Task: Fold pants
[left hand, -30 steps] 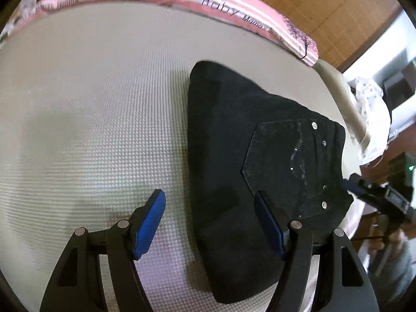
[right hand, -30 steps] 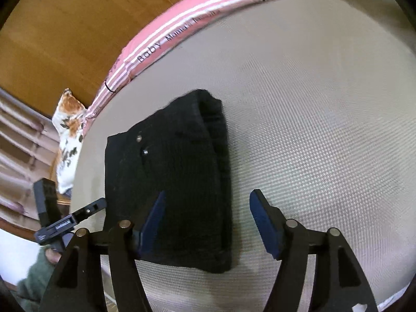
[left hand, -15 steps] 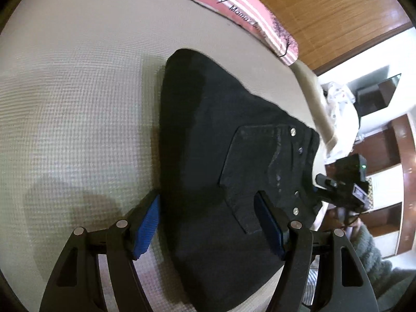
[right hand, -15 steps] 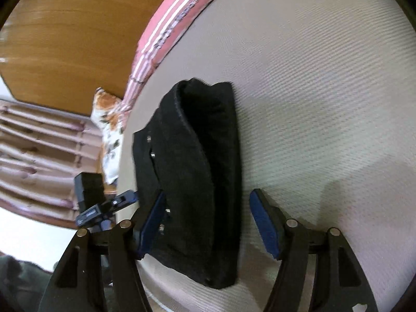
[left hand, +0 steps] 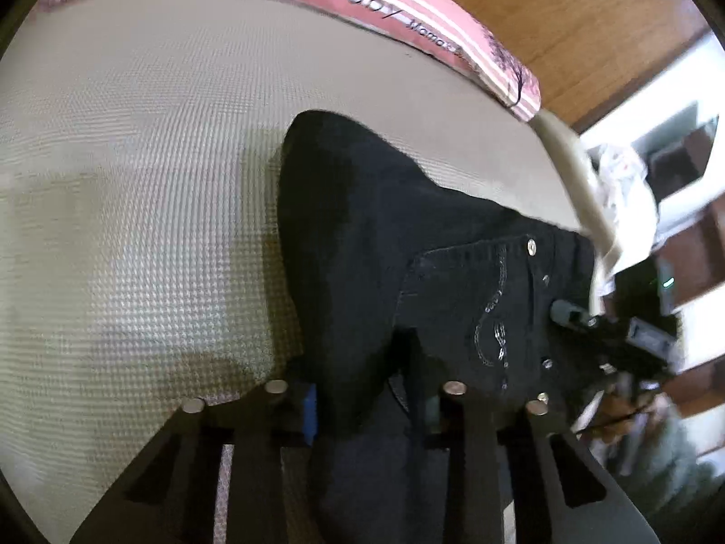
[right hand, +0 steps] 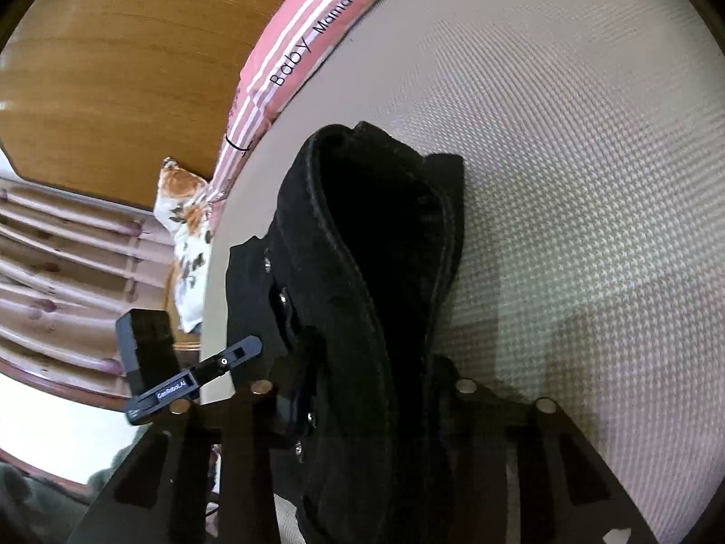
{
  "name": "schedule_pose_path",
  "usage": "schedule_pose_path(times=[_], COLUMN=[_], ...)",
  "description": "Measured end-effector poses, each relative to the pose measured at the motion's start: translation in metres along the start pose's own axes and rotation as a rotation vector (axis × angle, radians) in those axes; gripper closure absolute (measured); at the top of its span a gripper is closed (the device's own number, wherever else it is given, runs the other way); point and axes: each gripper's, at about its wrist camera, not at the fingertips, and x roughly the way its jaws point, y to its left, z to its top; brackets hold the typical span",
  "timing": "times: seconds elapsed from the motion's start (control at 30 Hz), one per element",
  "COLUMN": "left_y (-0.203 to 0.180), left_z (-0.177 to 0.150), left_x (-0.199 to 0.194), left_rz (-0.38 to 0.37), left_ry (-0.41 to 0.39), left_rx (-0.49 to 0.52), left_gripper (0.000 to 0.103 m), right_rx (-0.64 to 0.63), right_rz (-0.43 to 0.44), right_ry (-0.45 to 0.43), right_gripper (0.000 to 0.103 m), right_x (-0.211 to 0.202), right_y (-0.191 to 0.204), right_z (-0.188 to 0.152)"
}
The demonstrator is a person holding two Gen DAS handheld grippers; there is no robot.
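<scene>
Black denim pants [left hand: 362, 226] lie folded on a beige textured mattress [left hand: 136, 226], back pocket with silver stitching facing up. My left gripper [left hand: 367, 403] is at the fold's near edge; its jaws are closing with the cloth between them, and the blue pad [left hand: 310, 412] presses the fabric. In the right wrist view the pants [right hand: 376, 245] bunch up into a thick roll. My right gripper [right hand: 367, 403] is closing on that roll's near end, its fingers sunk in the cloth. Each view catches the other gripper's tip [left hand: 571, 313] [right hand: 235, 353] at the waistband side.
A pink striped pad [left hand: 408, 4] lettered "Baby" runs along the mattress's far edge, with a wooden headboard [right hand: 113, 68] behind it. A floral pillow [right hand: 186, 226] and a white cloth [left hand: 621, 181] lie past the mattress sides. Bare mattress spreads left in the left wrist view.
Both grippers moved in over the near edge of the pants and their jaws narrowed from wide apart onto the cloth. The pants now bunch up between the right gripper's fingers.
</scene>
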Motion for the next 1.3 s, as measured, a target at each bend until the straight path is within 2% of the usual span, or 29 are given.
schedule_pose_path(times=[0.07, 0.17, 0.23, 0.47, 0.7, 1.03, 1.13, 1.2, 1.23, 1.27, 1.3], left_y=[-0.014, -0.015, -0.013, 0.009, 0.047, 0.102, 0.114, 0.119, 0.124, 0.125, 0.128], left_z=[-0.002, -0.001, 0.000, 0.018, 0.056, 0.111, 0.121, 0.123, 0.123, 0.122, 0.120], left_x=[-0.004, -0.012, -0.021, -0.063, -0.088, -0.069, -0.060, -0.049, -0.039, -0.034, -0.028], left_rz=[0.051, 0.040, 0.016, 0.044, 0.142, 0.193, 0.208, 0.221, 0.237, 0.255, 0.285], left_ry=[-0.022, -0.041, -0.056, -0.132, -0.187, -0.189, -0.182, -0.166, -0.148, -0.139, -0.136], left_rx=[0.056, 0.043, 0.032, 0.013, 0.016, -0.022, -0.018, -0.011, -0.013, -0.010, -0.009], left_gripper=[0.085, 0.089, 0.090, 0.090, 0.090, 0.090, 0.089, 0.088, 0.086, 0.079, 0.075], right_rx=[-0.008, -0.016, -0.020, -0.065, -0.107, -0.130, -0.115, -0.131, -0.136, -0.143, -0.156], right_rz=[-0.034, -0.065, -0.075, -0.030, 0.002, -0.038, -0.047, -0.087, -0.117, -0.154, -0.183], right_ry=[-0.017, -0.035, -0.043, -0.046, -0.022, 0.020, 0.022, 0.015, 0.014, 0.017, 0.015], right_gripper=[0.071, 0.074, 0.075, 0.075, 0.075, 0.075, 0.075, 0.074, 0.072, 0.070, 0.061], right_x=[-0.003, -0.007, -0.008, 0.011, 0.064, 0.134, 0.145, 0.153, 0.158, 0.162, 0.164], right_y=[0.011, 0.029, 0.041, 0.088, 0.128, 0.149, 0.143, 0.140, 0.137, 0.133, 0.130], right_z=[-0.001, -0.003, -0.002, 0.017, 0.060, 0.118, 0.125, 0.129, 0.130, 0.129, 0.128])
